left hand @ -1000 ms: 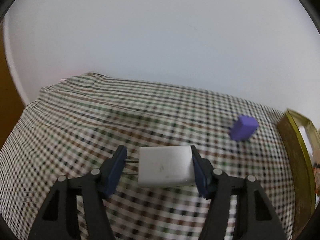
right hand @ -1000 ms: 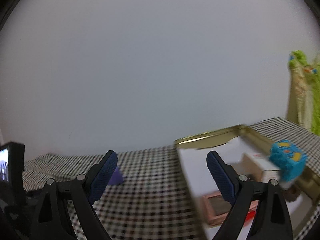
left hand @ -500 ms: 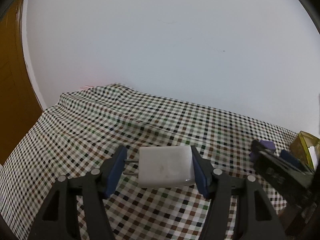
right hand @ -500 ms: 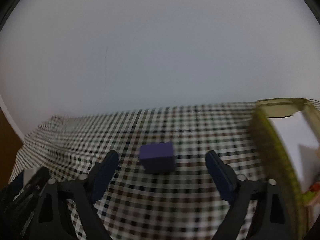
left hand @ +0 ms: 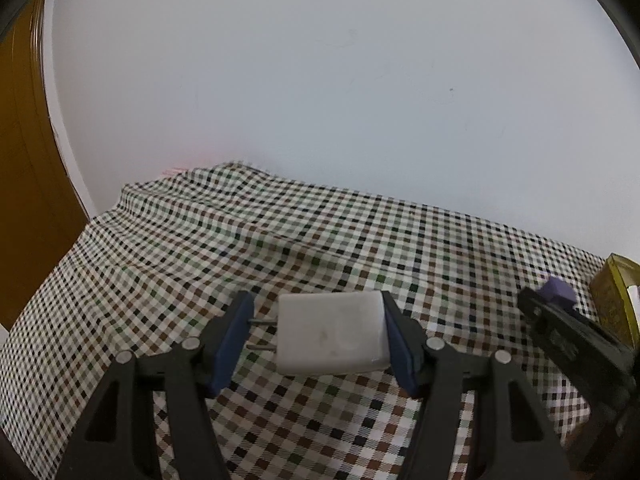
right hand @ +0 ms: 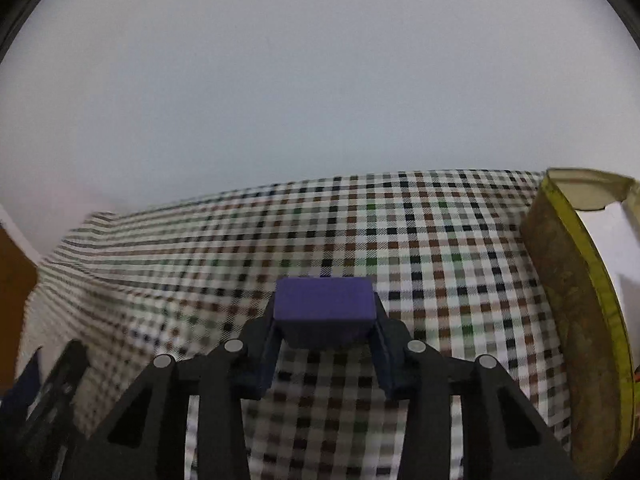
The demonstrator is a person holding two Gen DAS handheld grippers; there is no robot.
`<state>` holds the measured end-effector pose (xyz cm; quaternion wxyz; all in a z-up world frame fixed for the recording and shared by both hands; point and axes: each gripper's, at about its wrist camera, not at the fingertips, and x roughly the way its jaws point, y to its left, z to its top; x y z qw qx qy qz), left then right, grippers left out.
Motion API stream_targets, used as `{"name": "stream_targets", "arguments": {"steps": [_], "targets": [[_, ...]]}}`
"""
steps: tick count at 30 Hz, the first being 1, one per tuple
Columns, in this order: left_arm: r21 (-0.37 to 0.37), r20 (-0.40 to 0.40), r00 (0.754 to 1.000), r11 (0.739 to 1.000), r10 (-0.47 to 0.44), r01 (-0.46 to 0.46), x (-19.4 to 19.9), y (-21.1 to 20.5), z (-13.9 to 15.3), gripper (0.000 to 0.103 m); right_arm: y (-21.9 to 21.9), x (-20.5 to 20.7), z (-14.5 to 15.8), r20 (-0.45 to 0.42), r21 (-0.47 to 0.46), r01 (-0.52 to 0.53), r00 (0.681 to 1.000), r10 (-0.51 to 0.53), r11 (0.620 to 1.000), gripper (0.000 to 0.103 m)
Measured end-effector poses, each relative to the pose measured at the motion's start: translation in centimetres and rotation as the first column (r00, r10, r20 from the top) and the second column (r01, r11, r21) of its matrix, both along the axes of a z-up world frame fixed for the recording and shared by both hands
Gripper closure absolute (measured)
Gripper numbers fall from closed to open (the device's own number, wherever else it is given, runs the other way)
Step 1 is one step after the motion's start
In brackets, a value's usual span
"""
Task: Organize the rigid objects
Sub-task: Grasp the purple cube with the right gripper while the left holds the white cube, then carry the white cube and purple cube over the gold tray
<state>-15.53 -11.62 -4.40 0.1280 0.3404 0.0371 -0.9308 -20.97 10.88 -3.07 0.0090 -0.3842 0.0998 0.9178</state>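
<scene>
The left gripper [left hand: 318, 334] holds the charger [left hand: 332, 332] by its prongs, which may slip, while the right gripper [right hand: 324, 344] grips the block [right hand: 325, 306] only at its fingertips

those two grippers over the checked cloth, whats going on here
A person is tidying small rigid things with a handheld gripper in each hand. The left gripper is clamped on a white plug adapter, its metal prongs pointing left, held above the checked tablecloth. The right gripper is closed around a purple block. A gold-rimmed tray sits just to the right and looks like the likely drop spot. Neither item is in the tray yet.
</scene>
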Motion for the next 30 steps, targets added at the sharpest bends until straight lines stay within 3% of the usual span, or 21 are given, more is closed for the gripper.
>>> {"name": "stream_targets", "arguments": {"steps": [12, 30], "targets": [[-0.049, -0.064, 0.997, 0.998, -0.041, 0.038, 1.7, 3.2, 0.6, 0.040, 1.0, 9.2, 3.5, -0.283, 0.135, 0.017, 0.959, 0.022, 0.991, 0.060], [-0.093, -0.106, 0.990, 0.992, -0.098, 0.089, 5.2, 7.4, 1.4, 0.040, -0.2, 11.3, 3.6, -0.330, 0.169, 0.022, 0.943, 0.035, 0.985, 0.060]]}}
